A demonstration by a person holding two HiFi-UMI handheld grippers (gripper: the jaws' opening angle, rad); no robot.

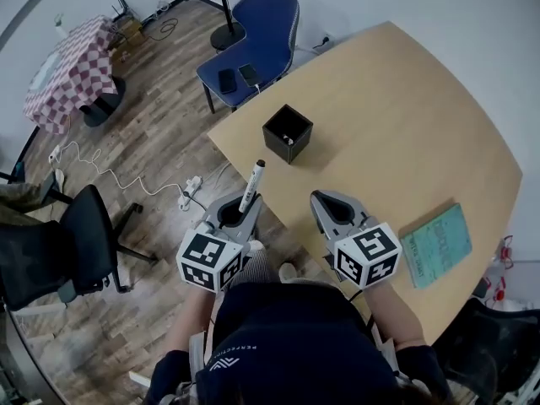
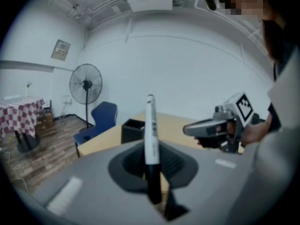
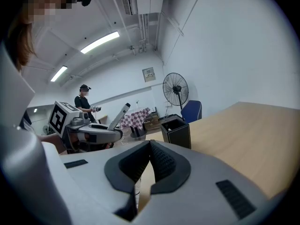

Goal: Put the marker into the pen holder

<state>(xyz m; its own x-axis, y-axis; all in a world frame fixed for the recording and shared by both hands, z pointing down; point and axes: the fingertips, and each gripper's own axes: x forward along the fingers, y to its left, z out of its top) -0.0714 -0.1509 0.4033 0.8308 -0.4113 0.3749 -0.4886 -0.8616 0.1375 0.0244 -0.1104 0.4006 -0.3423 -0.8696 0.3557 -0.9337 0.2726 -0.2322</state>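
The white and black marker [image 1: 251, 186] stands tilted, its lower end pinched in the left tool [image 1: 239, 209], which hangs just off the edge of the light wooden counter [image 1: 396, 116]. Ahead of that tool, the black square pen holder [image 1: 287, 133] sits on the counter. To its right, the right tool [image 1: 331, 202] is pressed together, holding nothing.

The person [image 1: 291, 306] is wearing a dark navy top [image 1: 295, 357] with white lettering; the grey left claw [image 1: 239, 202] and right claw [image 1: 325, 196] are bearing black-and-white marker cubes [image 1: 211, 260] [image 1: 367, 256].
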